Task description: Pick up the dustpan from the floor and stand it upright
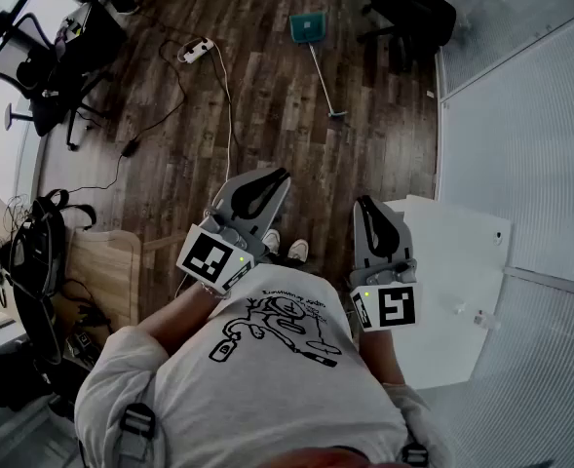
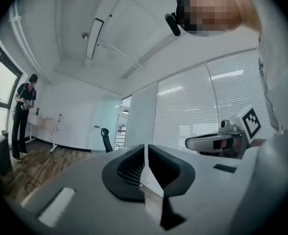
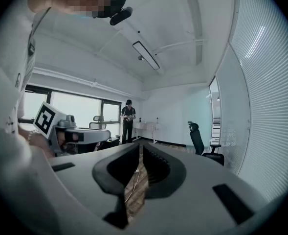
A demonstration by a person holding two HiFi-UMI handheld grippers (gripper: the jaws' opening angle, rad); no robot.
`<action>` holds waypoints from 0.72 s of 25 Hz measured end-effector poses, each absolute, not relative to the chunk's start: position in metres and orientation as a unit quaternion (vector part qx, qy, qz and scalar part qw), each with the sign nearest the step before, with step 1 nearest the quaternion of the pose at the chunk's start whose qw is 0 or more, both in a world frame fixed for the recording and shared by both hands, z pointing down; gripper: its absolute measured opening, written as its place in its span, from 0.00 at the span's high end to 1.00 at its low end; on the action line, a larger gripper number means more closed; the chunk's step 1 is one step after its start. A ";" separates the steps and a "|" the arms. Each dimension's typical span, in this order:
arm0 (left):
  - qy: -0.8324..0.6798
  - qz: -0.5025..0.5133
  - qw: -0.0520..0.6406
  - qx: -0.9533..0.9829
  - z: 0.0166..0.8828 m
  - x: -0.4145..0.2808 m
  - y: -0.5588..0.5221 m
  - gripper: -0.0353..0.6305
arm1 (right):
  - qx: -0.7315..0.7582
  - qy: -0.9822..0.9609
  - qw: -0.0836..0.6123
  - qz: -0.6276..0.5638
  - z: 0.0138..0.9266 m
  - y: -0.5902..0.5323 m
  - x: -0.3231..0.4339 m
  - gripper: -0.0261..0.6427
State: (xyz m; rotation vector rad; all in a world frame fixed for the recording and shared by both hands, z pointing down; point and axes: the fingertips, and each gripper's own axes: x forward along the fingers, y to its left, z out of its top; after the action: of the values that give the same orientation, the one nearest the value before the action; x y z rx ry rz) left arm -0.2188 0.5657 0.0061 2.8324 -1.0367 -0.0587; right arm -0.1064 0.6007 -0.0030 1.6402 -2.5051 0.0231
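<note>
Teal dustpan down on floor, nothing gripped.
Left gripper jaws together, empty, held near the person's chest; dustpan lies by the floor's far edge, long handle trailing back toward the person, well apart from both; right gripper closed too, empty.

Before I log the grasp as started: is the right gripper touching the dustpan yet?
Apart. The head view shows a long stretch of wood floor between the right gripper and the dustpan, which lies well ahead of it.
</note>
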 end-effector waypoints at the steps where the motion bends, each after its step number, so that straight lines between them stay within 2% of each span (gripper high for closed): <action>1: -0.342 -0.019 0.064 0.937 0.006 -0.220 0.566 0.92 | 0.547 -0.834 0.073 0.007 -0.006 0.601 -0.108 0.93; 18: -0.328 -0.020 0.079 0.941 0.009 -0.239 0.569 0.92 | 0.558 -0.827 0.069 0.009 -0.009 0.603 -0.128 0.93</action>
State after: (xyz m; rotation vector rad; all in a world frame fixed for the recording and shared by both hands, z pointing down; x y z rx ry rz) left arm -0.2393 0.5688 0.0088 2.8169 -0.9816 -0.0601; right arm -0.1283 0.6027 -0.0089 1.6802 -2.4904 0.0279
